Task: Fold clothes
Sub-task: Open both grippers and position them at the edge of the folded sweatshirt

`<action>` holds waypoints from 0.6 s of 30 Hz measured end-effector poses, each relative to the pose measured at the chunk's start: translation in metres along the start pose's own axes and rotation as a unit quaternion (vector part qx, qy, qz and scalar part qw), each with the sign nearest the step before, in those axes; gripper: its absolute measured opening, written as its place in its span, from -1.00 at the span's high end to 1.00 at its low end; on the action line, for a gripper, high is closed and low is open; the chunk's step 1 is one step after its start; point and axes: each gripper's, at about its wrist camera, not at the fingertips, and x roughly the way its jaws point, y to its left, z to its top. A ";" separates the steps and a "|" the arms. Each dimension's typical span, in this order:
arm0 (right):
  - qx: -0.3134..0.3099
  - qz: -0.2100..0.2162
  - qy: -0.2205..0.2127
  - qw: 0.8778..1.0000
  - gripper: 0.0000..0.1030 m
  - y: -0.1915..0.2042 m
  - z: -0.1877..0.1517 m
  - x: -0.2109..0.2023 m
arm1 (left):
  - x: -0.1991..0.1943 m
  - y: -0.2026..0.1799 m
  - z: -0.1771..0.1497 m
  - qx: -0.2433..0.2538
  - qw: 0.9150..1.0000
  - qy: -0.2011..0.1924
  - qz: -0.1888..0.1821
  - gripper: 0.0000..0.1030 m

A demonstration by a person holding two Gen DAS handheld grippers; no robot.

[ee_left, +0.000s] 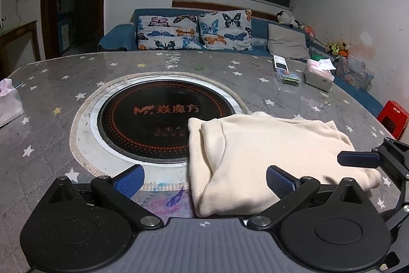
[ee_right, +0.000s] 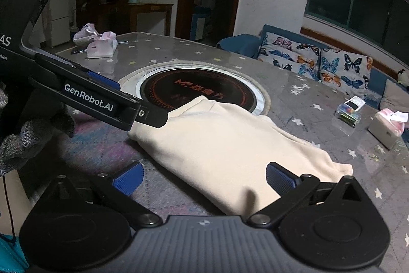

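Fingers wide on both: left gripper [ee_left: 203, 182] and right gripper [ee_right: 204, 179] hold nothing. Folded cream garment [ee_left: 276, 152] lies on the table [ee_left: 46, 134], at 4 o'clock of the black hotplate [ee_left: 163, 119]. Judgement: if another fold follows, pinch both near corners evenly, lift together.

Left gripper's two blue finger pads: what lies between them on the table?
In the left wrist view, the near left edge of the folded cream fleece garment lies between them, on the star-patterned grey table cover; neither pad presses it.

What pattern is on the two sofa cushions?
Colourful butterflies on the sofa cushions; left wrist view shows it best.
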 end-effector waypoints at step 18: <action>0.006 0.026 -0.028 0.999 -1.00 0.002 0.003 -0.006 | 0.001 -0.006 0.002 0.005 1.000 -0.003 0.001 -1.00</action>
